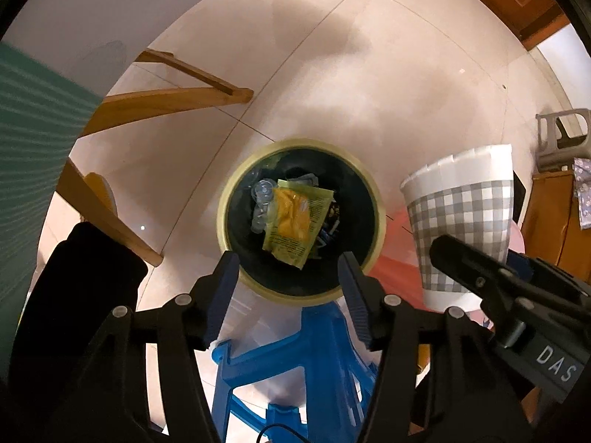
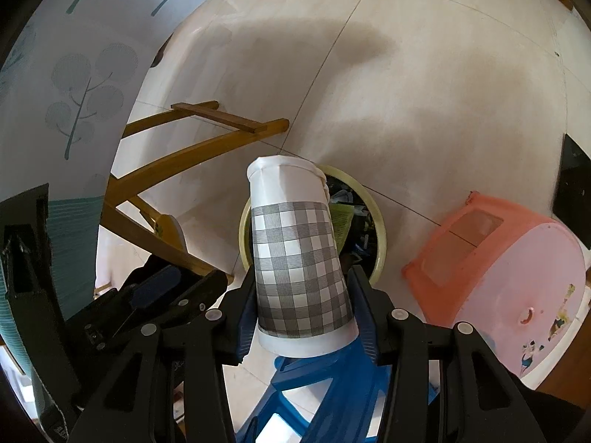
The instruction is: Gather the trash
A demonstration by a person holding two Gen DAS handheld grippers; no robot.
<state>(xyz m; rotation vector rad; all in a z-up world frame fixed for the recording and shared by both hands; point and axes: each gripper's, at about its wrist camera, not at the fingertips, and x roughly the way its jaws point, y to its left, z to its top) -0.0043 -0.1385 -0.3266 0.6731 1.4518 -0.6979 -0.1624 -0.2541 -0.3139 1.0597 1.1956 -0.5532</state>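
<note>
Right gripper clamps checked cup; its body reads "DAS".

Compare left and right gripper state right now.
The left gripper is open and holds nothing; the right gripper is shut on the checked paper cup. The left gripper hangs right over the trash bin, where a yellow wrapper lies; the right gripper holds its cup short of the rim, off to the side. Both point down toward the bin and have blue pads.
</note>
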